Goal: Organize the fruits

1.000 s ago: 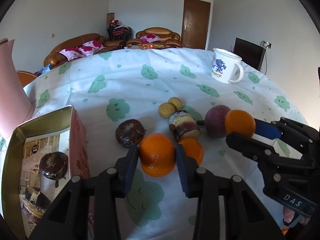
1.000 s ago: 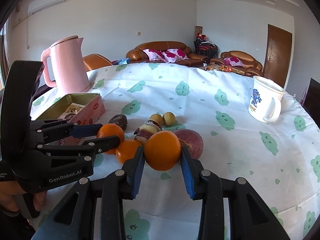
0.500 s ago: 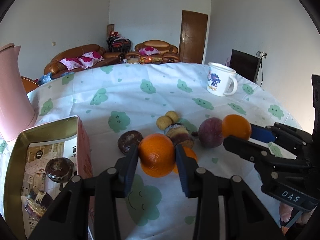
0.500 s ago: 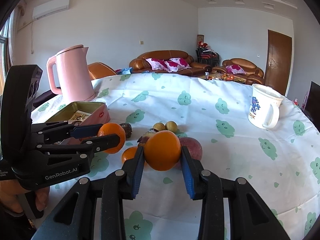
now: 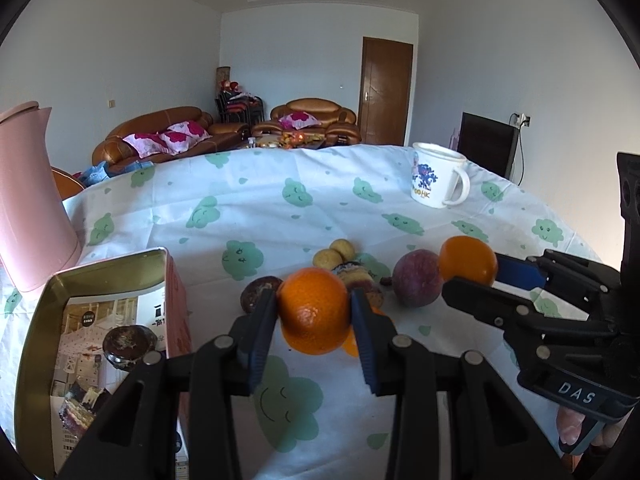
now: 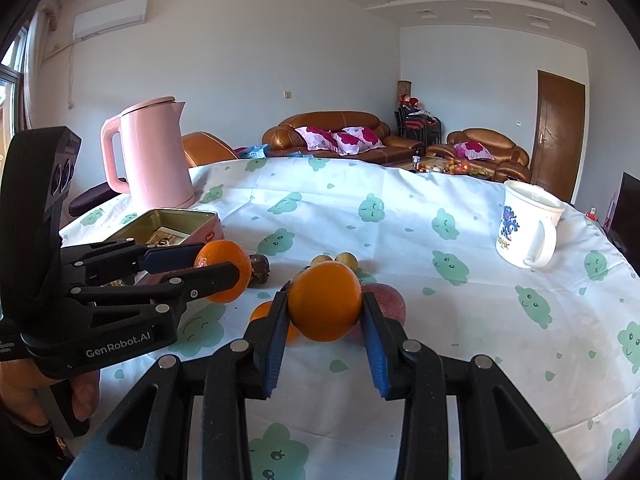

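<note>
My left gripper [image 5: 314, 316] is shut on an orange [image 5: 313, 314] and holds it above the table; it also shows in the right wrist view [image 6: 224, 276]. My right gripper [image 6: 325, 307] is shut on a second orange [image 6: 325, 306], seen in the left wrist view too [image 5: 468, 260]. On the cloth below lie a third orange [image 6: 262, 314], a purple-red fruit [image 5: 416, 282], a dark round fruit [image 5: 256, 292], two small yellow fruits [image 5: 334, 254] and a mottled brown piece [image 5: 360, 276]. An open tin box [image 5: 104, 276] at the left holds one dark fruit [image 5: 129, 346].
A pink kettle [image 6: 154, 156] stands behind the tin box at the far left. A white mug [image 6: 526, 224] stands at the far right of the table [image 6: 460, 300], which has a cloud-print cloth. Sofas and a door lie beyond the table.
Both grippers have risen with their oranges, so the table fruits now lie lower and farther below them. The jaws have stayed shut.
</note>
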`<state>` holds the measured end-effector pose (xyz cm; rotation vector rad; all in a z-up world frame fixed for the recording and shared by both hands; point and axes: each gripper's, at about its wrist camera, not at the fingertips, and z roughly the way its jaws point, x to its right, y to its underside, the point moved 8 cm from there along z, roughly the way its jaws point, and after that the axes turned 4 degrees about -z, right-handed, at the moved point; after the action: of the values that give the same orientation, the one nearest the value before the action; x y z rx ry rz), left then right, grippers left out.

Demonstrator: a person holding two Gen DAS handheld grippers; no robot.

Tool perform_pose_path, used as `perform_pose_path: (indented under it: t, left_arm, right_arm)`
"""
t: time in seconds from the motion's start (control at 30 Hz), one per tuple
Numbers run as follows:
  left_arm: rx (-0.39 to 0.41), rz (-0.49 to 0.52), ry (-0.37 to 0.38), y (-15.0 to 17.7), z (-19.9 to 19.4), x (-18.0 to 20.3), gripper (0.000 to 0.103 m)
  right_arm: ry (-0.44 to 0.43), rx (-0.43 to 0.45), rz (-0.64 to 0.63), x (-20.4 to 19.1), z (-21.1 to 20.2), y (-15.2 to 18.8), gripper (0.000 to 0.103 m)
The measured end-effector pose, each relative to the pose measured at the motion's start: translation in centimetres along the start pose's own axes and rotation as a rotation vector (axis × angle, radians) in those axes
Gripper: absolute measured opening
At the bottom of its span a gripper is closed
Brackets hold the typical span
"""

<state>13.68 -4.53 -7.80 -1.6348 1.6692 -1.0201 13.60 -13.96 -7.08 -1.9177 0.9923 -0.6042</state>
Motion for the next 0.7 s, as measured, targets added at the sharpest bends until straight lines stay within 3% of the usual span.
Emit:
perform_pose_path:
  t: [0.7]
  left_arm:
    - [0.066, 0.006, -0.018, -0.4, -1.3, 0.0, 0.039]
  right_arm:
    - [0.01, 0.056, -0.012, -0.1, -1.2, -0.4, 0.038]
